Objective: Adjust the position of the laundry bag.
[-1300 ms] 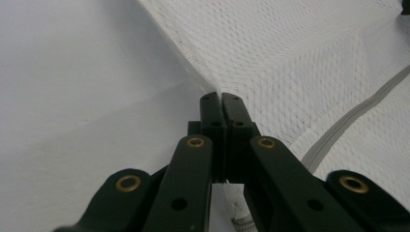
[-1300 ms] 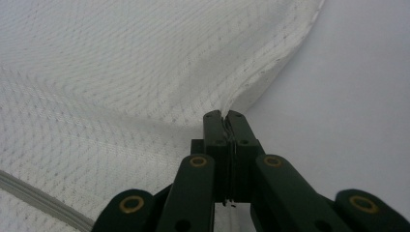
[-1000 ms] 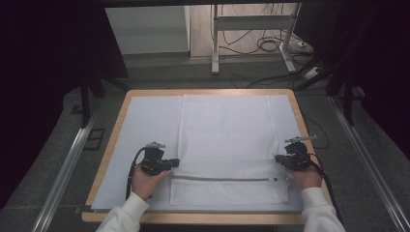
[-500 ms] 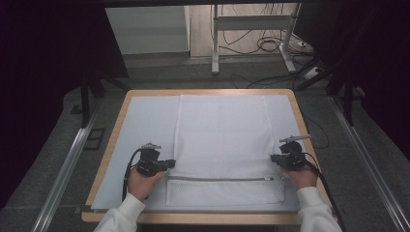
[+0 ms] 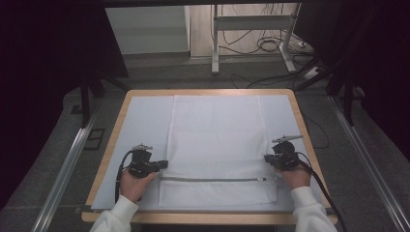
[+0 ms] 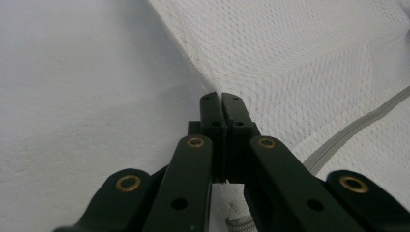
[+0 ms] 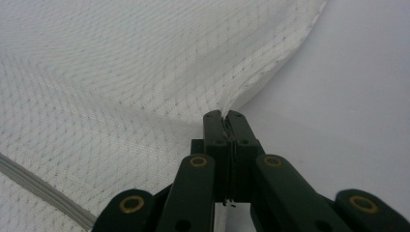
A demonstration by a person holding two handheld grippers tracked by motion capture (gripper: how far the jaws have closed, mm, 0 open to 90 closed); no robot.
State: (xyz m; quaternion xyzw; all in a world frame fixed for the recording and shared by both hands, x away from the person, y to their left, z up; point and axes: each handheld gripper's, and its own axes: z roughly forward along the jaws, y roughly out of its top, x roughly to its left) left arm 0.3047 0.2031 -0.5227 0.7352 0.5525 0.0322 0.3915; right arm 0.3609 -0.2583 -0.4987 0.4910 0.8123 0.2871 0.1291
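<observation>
Item: white mesh bag [image 5: 217, 145] with a grey zipper [image 5: 212, 180] running across it near the person's end, lying flat on the pale blue mat [image 5: 140, 121] that covers the wooden table [image 5: 112, 140]
Position: roughly centred on the mat, long axis running away from the person, far end reaching almost to the table's far edge
Left gripper [image 5: 163, 164]: jaws pressed together on the bag's left side seam, just beyond the zipper; in the left gripper view [image 6: 222, 104] the stitched edge runs straight into the closed tips and the cloth rises slightly toward them
Right gripper [image 5: 267, 159]: jaws likewise closed, pinching the right side seam at about the same level; in the right gripper view [image 7: 224, 117] a thin fold of mesh lifts up into the tips
Weight: looks very light, since a small pinch is enough to raise the edge
Stiffness: soft and limp; likely to sag and drape between the two holds, with the zipper as the only firmer line
Surface: open weave, probably easy to snag or stretch, and thin enough to slip from a shallow bite
Best hold: on the doubled, stitched side seams, as now, taken symmetrically so the cloth stays spread
Risk: uneven pull may skew or wrinkle the bag, or tug the seam free of the jaws
</observation>
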